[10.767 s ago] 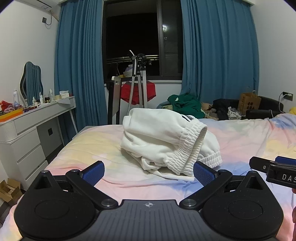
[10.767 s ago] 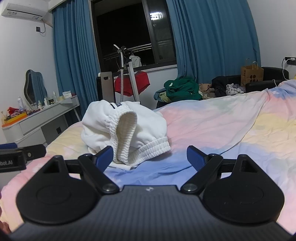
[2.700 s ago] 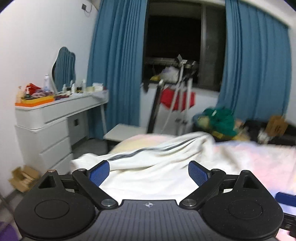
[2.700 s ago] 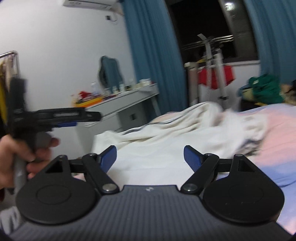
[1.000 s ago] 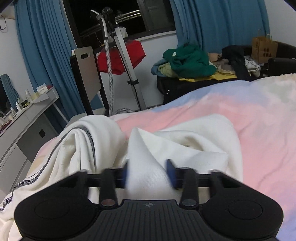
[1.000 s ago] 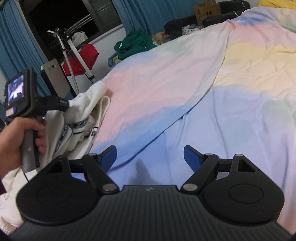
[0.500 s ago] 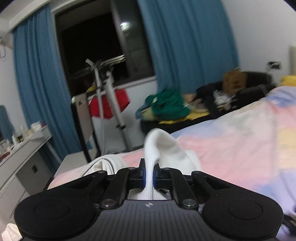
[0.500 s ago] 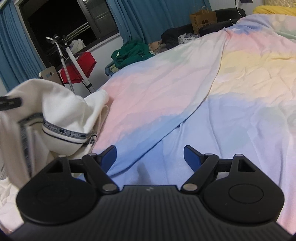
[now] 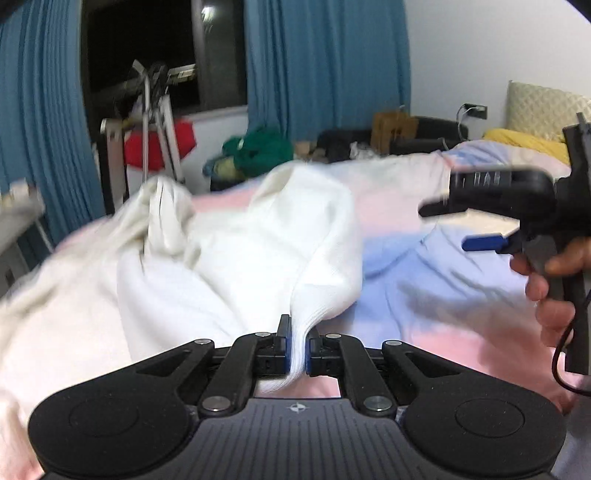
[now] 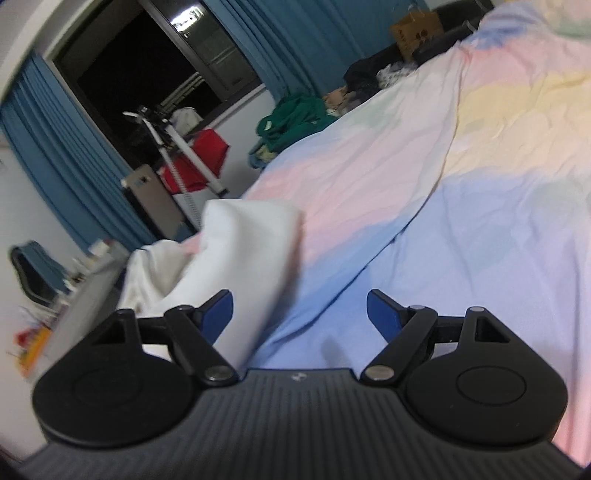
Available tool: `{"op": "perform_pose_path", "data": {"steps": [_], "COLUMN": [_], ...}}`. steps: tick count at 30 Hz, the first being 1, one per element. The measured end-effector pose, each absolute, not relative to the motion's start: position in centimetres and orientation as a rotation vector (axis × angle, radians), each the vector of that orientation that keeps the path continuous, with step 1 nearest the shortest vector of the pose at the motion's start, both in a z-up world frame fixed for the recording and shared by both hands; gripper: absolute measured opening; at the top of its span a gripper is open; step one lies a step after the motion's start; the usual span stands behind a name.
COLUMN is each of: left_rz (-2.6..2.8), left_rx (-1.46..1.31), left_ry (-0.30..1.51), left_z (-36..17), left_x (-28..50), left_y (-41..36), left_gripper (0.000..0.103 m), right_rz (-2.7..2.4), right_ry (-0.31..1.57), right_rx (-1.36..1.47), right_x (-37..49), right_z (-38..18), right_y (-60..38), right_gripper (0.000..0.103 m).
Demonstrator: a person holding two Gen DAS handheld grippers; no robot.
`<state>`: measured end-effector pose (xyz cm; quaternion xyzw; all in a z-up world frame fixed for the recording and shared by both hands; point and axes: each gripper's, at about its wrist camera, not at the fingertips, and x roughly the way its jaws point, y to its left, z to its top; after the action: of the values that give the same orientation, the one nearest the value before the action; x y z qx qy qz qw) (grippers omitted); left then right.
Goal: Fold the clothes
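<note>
The left gripper (image 9: pixel 296 345) is clamped on a fold of the white garment (image 9: pixel 236 258), which sprawls on the pastel bedsheet (image 9: pixel 424 288) toward ten o'clock. The right gripper (image 10: pixel 300 308) hangs spread and empty, the garment at its nine o'clock.

Cool, dim indoor light on both views, night-black window (image 9: pixel 147 51) catching a ceiling-lamp reflection (image 10: pixel 186 16), white garment (image 9: pixel 236 258) smeared by motion blur, curtains (image 9: pixel 325 62) bowing at the fisheye edges, right view tilted and soft throughout.

Both wrist views low over bed (image 9: pixel 424 266), facing window (image 10: pixel 155 85)
</note>
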<state>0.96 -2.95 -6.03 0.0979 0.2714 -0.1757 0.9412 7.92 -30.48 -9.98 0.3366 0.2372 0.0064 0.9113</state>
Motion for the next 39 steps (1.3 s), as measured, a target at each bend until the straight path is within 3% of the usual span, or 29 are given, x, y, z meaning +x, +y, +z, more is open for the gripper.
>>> {"op": "perform_pose_path", "data": {"steps": [5, 7, 11, 16, 26, 30, 32, 33, 35, 39], "left_rz": [-0.367, -0.360, -0.345, -0.338, -0.384, -0.409, -0.416, -0.421, -0.437, -0.505], "left_rx": [0.127, 0.098, 0.086, 0.108, 0.112, 0.120, 0.114, 0.103, 0.066, -0.001], "left_ry": [0.576, 0.590, 0.611, 0.619, 0.664, 0.678, 0.684, 0.686, 0.683, 0.597], "left_z": [-5.1, -5.1, -5.2, -5.3, -6.7, -7.5, -7.8, -7.8, -7.7, -6.4], "left_x": [0.7, 0.6, 0.5, 1.0, 1.9, 2.6, 3.1, 3.5, 4.1, 4.2], "left_y": [-1.6, -1.0, -0.5, -1.4, -1.4, -1.4, -1.3, -1.2, -0.9, -0.3], "left_gripper": [0.006, 0.006, 0.007, 0.007, 0.007, 0.007, 0.007, 0.007, 0.007, 0.007], "right_rz": [0.157, 0.197, 0.228, 0.230, 0.201, 0.164, 0.146, 0.136, 0.119, 0.099], "right_ry": [0.499, 0.496, 0.491, 0.495, 0.558, 0.533, 0.521, 0.514, 0.490, 0.219], "right_rx": [0.821, 0.843, 0.913, 0.986, 1.000, 0.865, 0.797, 0.763, 0.700, 0.687], "right_x": [8.9, 9.3, 9.8, 10.4, 17.0, 18.7, 19.6, 20.0, 20.7, 17.2], "right_z": [-10.9, -11.0, -11.5, -12.3, -14.2, -13.8, -13.6, -13.5, -13.2, -8.7], "right_y": [-30.0, -29.8, -30.0, -30.5, -30.2, -29.0, -28.4, -28.1, -27.6, -28.8], "right_gripper": [0.083, 0.074, 0.070, 0.056, 0.056, 0.056, 0.030, 0.011, 0.007, 0.006]}}
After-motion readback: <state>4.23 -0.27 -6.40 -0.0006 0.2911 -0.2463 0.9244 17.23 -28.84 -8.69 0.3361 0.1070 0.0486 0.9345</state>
